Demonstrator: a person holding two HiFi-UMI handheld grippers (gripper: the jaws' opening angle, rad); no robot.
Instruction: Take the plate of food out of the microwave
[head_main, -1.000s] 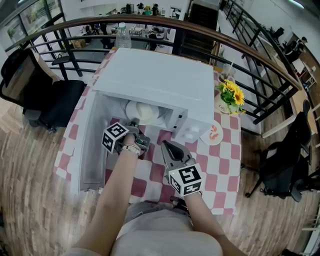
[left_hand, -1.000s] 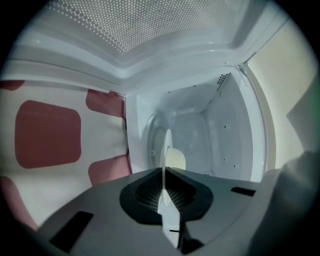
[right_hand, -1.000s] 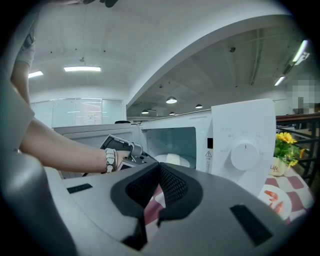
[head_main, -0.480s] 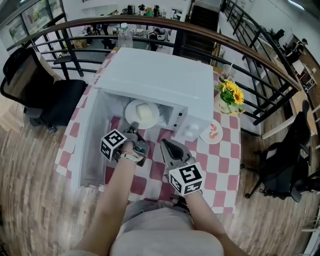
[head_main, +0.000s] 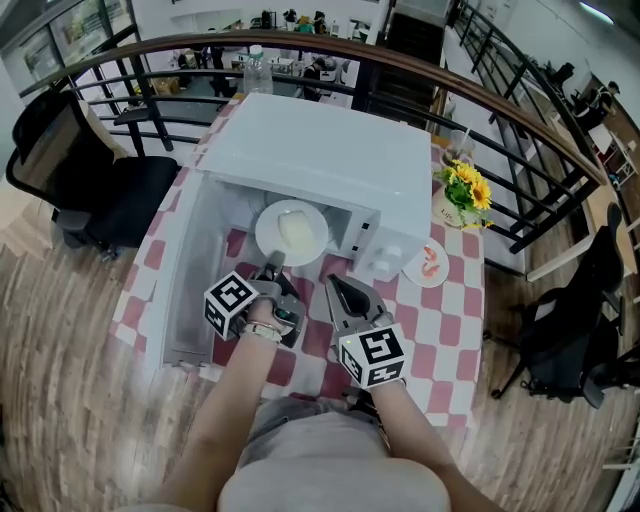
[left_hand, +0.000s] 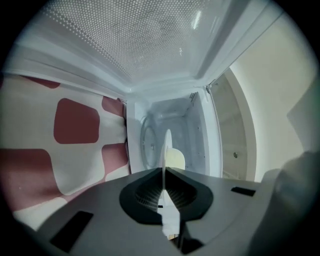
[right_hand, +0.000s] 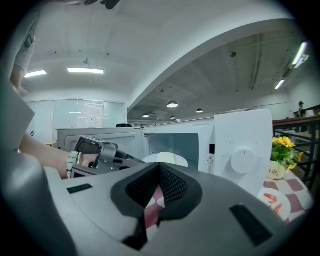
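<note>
White, round and thin-rimmed: saw the plate (head_main: 291, 231) so, just above the middle of the head view, at the open mouth of the microwave (head_main: 320, 150). Found its far edge tucked under the oven's front lip and its near edge out toward the checked cloth (head_main: 440, 310). Noted a pale, cream-yellow mound of food (head_main: 296, 228) on its middle, smooth and rounded, with no finer detail to make out.

Found the left gripper (head_main: 272, 268) below the plate in the frame, clamped on the near rim, jaws pressed almost flat together with only the rim between them. In the left gripper view, met the plate (left_hand: 166, 150) edge-on as a thin upright white line rising from between the dark pads, with the food (left_hand: 175, 159) bulging to its right. Behind it, made out the grey cavity with its turntable (left_hand: 149, 142), and the perforated door (left_hand: 125, 40) filling the top of the frame.

Saw the right gripper (head_main: 335, 285) lower centre, just right of the left one, apart from the plate, jaws pressed together on nothing. In the right gripper view, saw red check through the gap beneath the touching pads. Beyond them, picked out the plate (right_hand: 165, 159) at centre and the dial (right_hand: 243, 160) at right.

Noted a saucer (head_main: 428, 264) and sunflowers (head_main: 462, 186) at right of the oven.
</note>
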